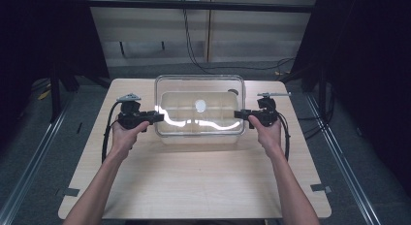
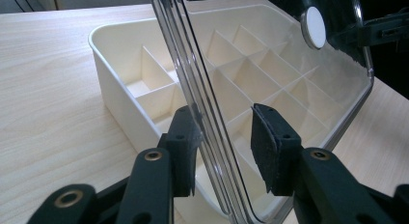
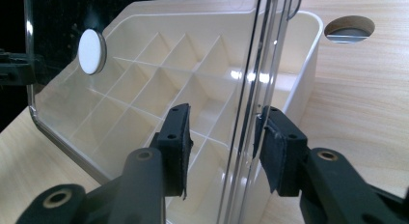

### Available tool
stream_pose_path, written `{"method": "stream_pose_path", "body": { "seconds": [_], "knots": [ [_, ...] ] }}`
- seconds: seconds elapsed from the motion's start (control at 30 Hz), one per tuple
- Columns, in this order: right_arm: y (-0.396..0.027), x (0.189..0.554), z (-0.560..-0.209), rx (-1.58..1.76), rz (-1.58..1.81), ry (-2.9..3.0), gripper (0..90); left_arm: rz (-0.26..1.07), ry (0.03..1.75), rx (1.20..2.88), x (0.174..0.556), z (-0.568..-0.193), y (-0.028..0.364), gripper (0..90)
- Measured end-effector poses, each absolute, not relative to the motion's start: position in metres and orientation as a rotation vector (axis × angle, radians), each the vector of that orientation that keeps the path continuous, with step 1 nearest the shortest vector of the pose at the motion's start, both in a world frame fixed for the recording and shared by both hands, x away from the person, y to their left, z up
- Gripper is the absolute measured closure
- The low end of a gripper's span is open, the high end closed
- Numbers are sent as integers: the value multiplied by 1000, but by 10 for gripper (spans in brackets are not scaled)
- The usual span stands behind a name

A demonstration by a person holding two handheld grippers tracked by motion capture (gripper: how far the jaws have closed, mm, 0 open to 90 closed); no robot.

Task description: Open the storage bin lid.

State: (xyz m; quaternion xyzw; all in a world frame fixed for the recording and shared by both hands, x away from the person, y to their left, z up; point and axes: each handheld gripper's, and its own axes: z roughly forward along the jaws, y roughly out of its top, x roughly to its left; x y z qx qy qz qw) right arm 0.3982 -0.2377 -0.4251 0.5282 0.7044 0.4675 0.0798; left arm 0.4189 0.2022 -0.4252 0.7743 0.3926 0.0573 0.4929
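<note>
A cream box (image 1: 177, 101) split into several compartments stands on the wooden table (image 1: 194, 176). Over it a clear lid (image 1: 198, 84) with a white round disc (image 1: 200, 105) is tilted. My left gripper (image 1: 157, 117) reaches the lid's left edge and my right gripper (image 1: 238, 114) its right edge. In the left gripper view the lid's rim (image 2: 202, 103) runs between the jaws of my left gripper (image 2: 224, 137): one pad (image 2: 185, 137) touches it, the other stands off. In the right gripper view my right gripper (image 3: 224, 137) straddles the rim (image 3: 263, 50) likewise, with a gap at the left pad (image 3: 176, 137).
A round cable hole (image 3: 349, 28) sits in the table behind the box's right end. Bare wood lies in front of the box toward the person's forearms. Dark curtains and metal rails flank the table, and cables hang at the back wall.
</note>
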Motion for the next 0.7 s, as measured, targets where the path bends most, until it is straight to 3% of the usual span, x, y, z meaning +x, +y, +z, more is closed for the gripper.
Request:
{"method": "stream_pose_path", "body": {
  "seconds": [0.37,0.7],
  "knots": [
    [-242,389,-417,1583,1424,2091,642,124,937,1849,414,-418,205,685],
    [-242,384,-414,1591,1408,2080,643,134,919,1849,410,-415,204,705]
  ]
}}
